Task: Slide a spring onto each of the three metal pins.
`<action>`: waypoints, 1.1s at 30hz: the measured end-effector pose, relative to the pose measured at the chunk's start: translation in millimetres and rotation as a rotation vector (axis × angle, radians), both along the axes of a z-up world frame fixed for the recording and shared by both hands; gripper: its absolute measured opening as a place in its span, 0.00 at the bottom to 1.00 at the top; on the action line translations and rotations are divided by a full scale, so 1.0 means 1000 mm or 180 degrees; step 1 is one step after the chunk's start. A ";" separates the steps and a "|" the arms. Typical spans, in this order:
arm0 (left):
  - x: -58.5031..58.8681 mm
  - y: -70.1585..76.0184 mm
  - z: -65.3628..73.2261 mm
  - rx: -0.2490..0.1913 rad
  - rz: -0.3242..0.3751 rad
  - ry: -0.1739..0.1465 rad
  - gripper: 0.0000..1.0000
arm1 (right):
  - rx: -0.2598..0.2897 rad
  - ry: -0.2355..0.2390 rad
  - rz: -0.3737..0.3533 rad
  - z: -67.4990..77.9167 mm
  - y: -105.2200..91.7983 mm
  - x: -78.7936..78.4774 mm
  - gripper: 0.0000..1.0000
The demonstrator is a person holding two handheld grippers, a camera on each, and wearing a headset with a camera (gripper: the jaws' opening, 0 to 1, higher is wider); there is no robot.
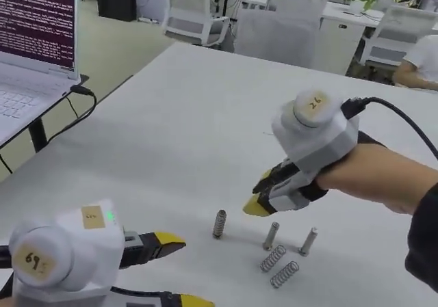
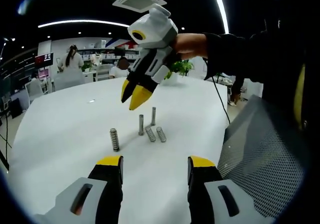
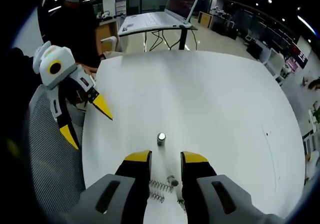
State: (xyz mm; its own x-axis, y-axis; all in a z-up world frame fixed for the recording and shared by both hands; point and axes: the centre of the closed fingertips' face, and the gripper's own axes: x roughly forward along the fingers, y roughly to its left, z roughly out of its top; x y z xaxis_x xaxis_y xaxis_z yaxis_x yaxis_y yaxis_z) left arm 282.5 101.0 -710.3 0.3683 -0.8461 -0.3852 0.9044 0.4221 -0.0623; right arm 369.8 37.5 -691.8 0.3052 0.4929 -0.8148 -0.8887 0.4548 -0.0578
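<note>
One upright metal pin (image 1: 219, 223) is already wearing its coiled spring, while two bare silver pins (image 1: 272, 235) are standing just beside it and two loose steel coil springs (image 1: 273, 258) are lying side by side right in front of them. You're hovering the right white-and-yellow gripper (image 1: 259, 194) above them, jaws partly apart, gripping nothing; the left gripper (image 1: 186, 269) is gaping wide, empty too. Going in sloppy, you're risking toppling a pin or rolling a spring away. Plenty of bare white tabletop (image 1: 191, 115) is lying open beyond.
</note>
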 end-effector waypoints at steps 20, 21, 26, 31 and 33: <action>0.005 -0.023 0.014 0.0020 -0.0267 -0.0046 0.45 | 0.0486 -0.0237 -0.0639 0.026 -0.054 -0.041 0.21; 0.004 -0.025 0.015 0.0015 -0.0285 -0.0043 0.45 | 0.0494 -0.0238 -0.0659 0.026 -0.057 -0.044 0.21; 0.002 -0.036 0.017 0.0059 -0.0400 -0.0045 0.44 | 0.0587 -0.0216 -0.0821 0.020 -0.068 -0.063 0.21; 0.003 -0.046 0.017 0.0085 -0.0478 -0.0028 0.40 | 0.0660 -0.0149 -0.0944 0.010 -0.074 -0.081 0.21; 0.005 -0.051 0.016 0.0080 -0.0492 -0.0010 0.39 | 0.0666 -0.0118 -0.0992 0.005 -0.078 -0.087 0.21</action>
State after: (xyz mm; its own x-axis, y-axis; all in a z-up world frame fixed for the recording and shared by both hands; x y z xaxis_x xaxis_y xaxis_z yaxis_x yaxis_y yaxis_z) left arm 287.0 49.7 -694.6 0.2357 -0.8830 -0.4060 0.9589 0.2791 -0.0504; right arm 283.1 -40.5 -686.7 0.4943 0.5262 -0.6920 -0.7048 0.7086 0.0354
